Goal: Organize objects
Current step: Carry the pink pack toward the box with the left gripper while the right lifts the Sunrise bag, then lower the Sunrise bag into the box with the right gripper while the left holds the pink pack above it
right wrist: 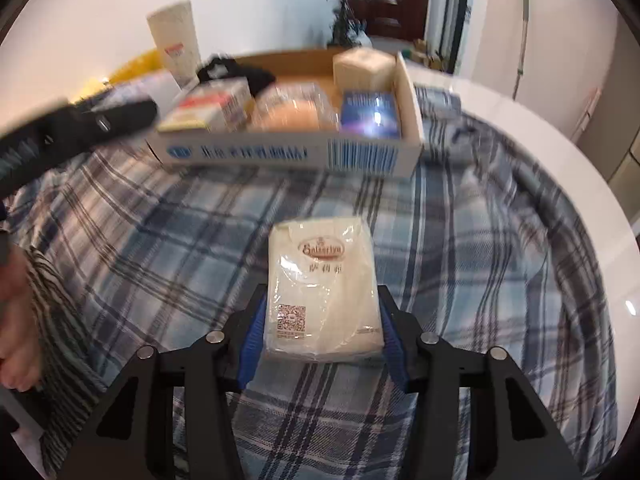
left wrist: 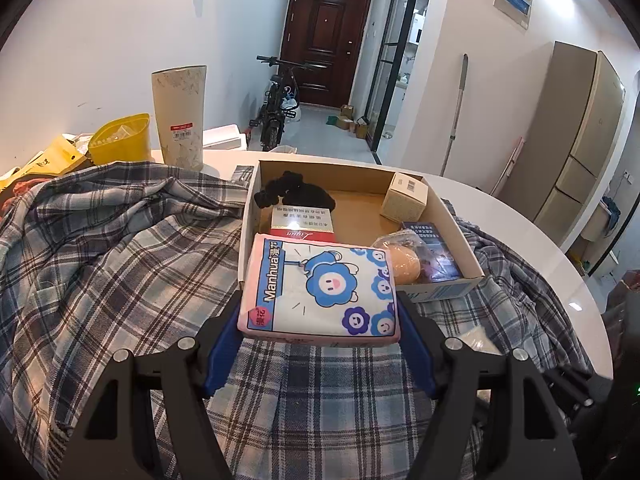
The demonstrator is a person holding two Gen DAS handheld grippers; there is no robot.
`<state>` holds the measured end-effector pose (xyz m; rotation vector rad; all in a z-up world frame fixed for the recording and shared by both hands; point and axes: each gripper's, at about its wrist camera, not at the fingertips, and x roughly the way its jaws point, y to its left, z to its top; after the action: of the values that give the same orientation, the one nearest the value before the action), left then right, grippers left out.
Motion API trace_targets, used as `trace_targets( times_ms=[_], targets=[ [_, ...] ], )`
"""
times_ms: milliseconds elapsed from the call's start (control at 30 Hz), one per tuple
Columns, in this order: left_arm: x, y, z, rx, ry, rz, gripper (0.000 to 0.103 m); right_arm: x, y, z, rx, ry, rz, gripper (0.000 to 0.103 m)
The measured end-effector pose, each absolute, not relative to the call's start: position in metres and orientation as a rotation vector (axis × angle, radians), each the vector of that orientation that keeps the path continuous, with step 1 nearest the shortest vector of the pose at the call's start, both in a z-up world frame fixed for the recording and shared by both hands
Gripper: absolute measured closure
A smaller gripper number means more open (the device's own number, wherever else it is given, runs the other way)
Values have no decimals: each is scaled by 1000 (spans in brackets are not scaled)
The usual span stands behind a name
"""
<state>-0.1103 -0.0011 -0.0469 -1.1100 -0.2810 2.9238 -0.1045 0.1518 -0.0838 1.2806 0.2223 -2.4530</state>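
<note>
White napkin pack [right wrist: 322,288] clamped in right gripper [right wrist: 322,320]; left gripper [left wrist: 320,316] grips pink tissue pack [left wrist: 320,288]. Lift clear, set into cardboard box [right wrist: 408,92] ahead.

I count one cardboard box [left wrist: 436,236] and five things in it: one black hair tie [left wrist: 294,192], one red-and-white carton [left wrist: 302,224], one small beige cube box [left wrist: 404,198], one wrapped bun [left wrist: 402,260] and one dark blue packet [left wrist: 434,248]. I hold two tissue packs, one pink-edged with blue flowers [left wrist: 320,290], one plain white [right wrist: 322,292]. Behind the plaid cloth [left wrist: 100,248] stand one tall speckled cup [left wrist: 180,116] and one yellow tub [left wrist: 120,138].
</note>
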Motion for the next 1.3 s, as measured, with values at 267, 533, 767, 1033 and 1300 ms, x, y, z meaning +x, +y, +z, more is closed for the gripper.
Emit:
trace_targets(
  times_ms=[267,533,767,1033,1300],
  targets=[
    [-102,0,-35,-998,-245,2966,30,-97,152,-49,1098,252,-2501,58],
    [-97,-9,-16,-942,-274,2994,30,-118,162,-14,1022,134,-2547,58],
    [-102,-8,26,-877,-192,3035,30,-151,170,38,898,-15,-2612,58],
    [-148,9,75,-800,-206,3030,30,-205,169,60,822,-154,-2729,58],
    [-203,22,43,-890,-288,2957,30,-234,163,14,942,-114,-2650,58]
  ],
)
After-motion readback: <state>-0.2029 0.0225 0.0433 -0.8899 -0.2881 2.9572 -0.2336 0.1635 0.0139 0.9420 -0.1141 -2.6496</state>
